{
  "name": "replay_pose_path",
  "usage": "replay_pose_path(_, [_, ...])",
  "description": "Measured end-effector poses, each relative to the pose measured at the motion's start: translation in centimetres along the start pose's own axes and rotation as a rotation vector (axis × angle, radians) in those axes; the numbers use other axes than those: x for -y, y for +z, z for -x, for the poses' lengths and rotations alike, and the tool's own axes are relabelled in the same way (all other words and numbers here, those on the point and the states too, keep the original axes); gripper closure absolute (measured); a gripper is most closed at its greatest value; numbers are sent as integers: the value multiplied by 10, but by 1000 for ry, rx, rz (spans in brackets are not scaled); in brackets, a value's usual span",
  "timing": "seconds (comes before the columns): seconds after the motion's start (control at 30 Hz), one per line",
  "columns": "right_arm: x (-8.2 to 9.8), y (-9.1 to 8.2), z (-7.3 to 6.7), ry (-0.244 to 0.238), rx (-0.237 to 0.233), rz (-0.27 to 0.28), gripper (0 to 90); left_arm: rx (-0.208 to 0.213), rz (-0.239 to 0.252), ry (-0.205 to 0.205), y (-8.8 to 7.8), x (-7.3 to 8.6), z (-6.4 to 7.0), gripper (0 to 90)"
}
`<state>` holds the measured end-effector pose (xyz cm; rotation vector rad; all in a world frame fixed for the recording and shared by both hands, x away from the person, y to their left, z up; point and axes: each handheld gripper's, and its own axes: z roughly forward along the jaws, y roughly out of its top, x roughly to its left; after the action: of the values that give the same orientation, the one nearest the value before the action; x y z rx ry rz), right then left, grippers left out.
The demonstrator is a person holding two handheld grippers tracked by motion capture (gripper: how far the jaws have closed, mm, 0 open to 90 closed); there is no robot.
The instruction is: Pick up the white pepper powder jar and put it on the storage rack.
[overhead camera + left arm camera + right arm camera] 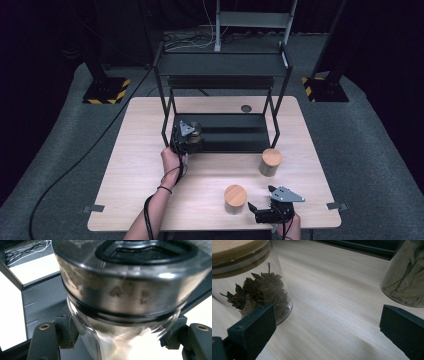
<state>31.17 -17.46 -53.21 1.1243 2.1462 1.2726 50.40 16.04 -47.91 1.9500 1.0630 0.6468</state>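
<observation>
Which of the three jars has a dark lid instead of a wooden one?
The jar gripped in the left claw on the rack's lower shelf; both table jars have wooden lids.

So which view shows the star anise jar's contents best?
The right gripper view: the star anise jar sits close, its dark pods clear through the glass under a wooden lid. The high view shows mainly its round lid, beside the right tongs. The left gripper view looks at a different, black-lidded jar.
</observation>
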Motion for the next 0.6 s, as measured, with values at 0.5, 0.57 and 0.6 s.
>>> replay_pose_path(0.5, [0, 0, 0, 0, -2, 0, 0, -22, -10, 10, 10, -1, -1, 301])
replay_pose_path(0.57, [0, 0, 0, 0, -2, 1, 0, -27, -6, 10, 10, -1, -1, 301])
replay_pose_path(0.6, [0, 0, 0, 0, -2, 1, 0, -28, -5, 8, 11, -1, -1, 301])
